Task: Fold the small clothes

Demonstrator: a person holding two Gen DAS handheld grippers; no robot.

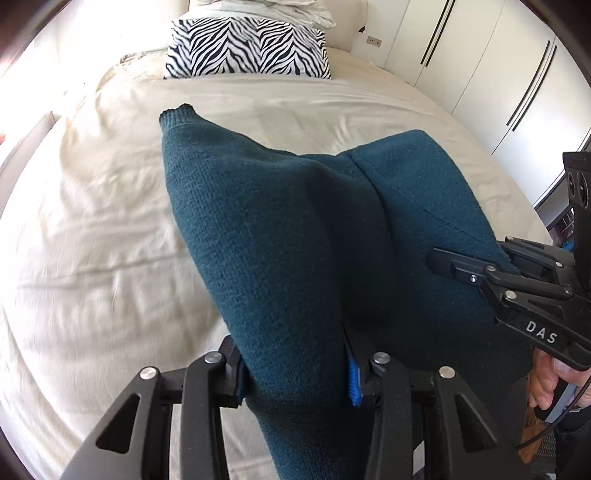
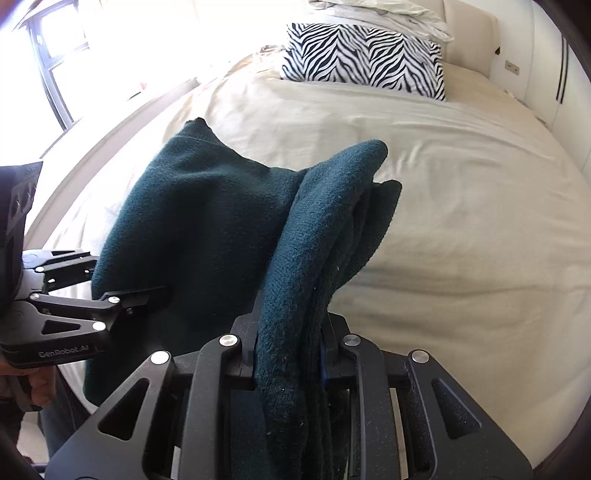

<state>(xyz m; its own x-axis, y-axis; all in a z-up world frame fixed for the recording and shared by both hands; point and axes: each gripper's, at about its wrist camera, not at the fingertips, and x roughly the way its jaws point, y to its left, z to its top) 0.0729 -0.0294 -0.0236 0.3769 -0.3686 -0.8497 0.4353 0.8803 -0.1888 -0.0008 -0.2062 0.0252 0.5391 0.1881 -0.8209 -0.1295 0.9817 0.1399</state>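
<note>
A dark teal knitted garment (image 1: 280, 229) is held up over the cream bed sheet (image 1: 92, 221), stretched between both grippers. My left gripper (image 1: 295, 373) is shut on one edge of it, the knit bunched between the fingers. My right gripper (image 2: 290, 358) is shut on the other edge, where the teal garment (image 2: 207, 214) hangs in thick folds. The right gripper also shows at the right of the left wrist view (image 1: 476, 273), and the left gripper at the left of the right wrist view (image 2: 122, 295). A ribbed cuff (image 1: 177, 114) points toward the pillows.
A zebra-striped pillow (image 1: 247, 48) lies at the head of the bed with white bedding (image 1: 266, 7) piled behind it. White wardrobe doors (image 1: 480, 66) stand to the right. A window (image 2: 55, 55) is to the left.
</note>
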